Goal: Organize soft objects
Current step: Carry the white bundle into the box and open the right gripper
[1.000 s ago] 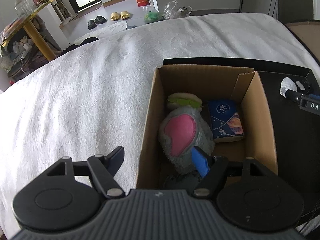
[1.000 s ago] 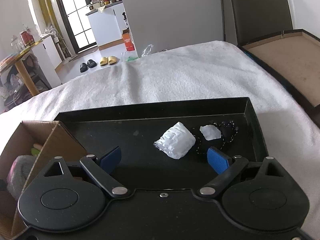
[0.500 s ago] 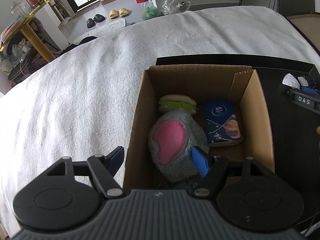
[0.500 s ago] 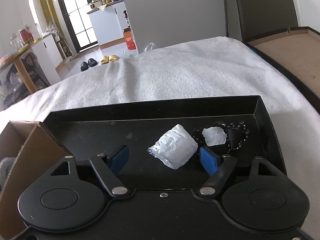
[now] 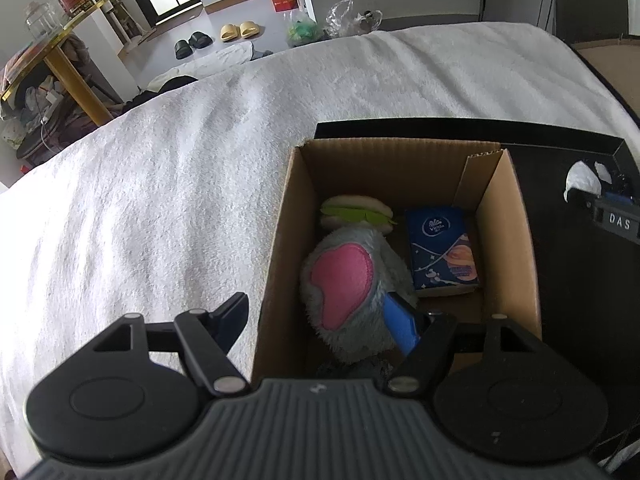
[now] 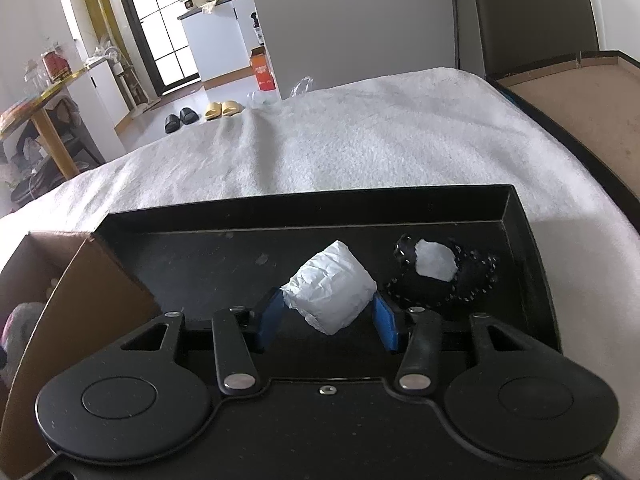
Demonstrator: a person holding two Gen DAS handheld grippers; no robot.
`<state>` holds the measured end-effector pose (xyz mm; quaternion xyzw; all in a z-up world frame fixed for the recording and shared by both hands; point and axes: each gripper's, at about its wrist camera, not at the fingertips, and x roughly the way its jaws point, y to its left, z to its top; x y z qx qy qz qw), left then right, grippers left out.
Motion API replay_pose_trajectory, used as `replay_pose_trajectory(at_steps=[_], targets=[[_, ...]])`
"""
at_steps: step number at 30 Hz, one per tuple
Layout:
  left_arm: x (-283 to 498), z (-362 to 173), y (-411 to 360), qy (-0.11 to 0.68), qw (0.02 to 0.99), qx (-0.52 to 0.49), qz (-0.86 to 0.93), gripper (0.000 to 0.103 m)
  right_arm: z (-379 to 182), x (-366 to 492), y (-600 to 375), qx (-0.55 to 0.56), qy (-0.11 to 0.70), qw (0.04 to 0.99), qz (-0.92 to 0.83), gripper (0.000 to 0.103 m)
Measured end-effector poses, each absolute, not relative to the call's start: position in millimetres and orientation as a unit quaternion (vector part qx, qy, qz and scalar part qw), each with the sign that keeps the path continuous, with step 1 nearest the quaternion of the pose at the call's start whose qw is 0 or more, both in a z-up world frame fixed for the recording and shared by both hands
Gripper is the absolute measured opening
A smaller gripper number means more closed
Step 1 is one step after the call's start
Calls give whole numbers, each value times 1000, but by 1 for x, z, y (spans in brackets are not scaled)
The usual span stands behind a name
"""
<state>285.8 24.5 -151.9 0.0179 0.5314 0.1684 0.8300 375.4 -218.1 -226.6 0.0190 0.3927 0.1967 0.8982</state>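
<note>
**Right wrist: jaws closing on the wad**

Right gripper point(image 6: 328, 318) has just been closing; its blue pads flank the white paper wad point(image 6: 330, 286) in the black tray point(image 6: 312, 210), apparently touching. Left gripper point(image 5: 320, 316) hangs open over the cardboard box point(image 5: 508, 240).

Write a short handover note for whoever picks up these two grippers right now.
Right hand-held gripper: jaws have just been closing around the white wrapped bundle in the black tray; pads at its sides, firm grip not confirmed.
Left hand-held gripper: open, empty, straddling the cardboard box wall.
Done: grey plush with pink patch, burger toy and blue tissue pack are in the box.
Left: likely move the bundle, then the black beaded pouch, into the box.
</note>
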Motion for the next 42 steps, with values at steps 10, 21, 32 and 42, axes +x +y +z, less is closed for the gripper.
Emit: replay_pose_trajectory(at_steps=[10,21,32,42], targets=[[267,-146,30,526,835,5,160,73,-209,357,-217,-2,409,892,193,47],[242,-141,42,520,842,-4,147,72,-174,328,-208,-26,419,882,214,47],[221,-140,58,499,858,-34,121,72,-132,296,-175,-44,409,875,255,47],[213,-144,73,491,864,-76,85,68,-110,271,-139,-68,406,870,270,47]])
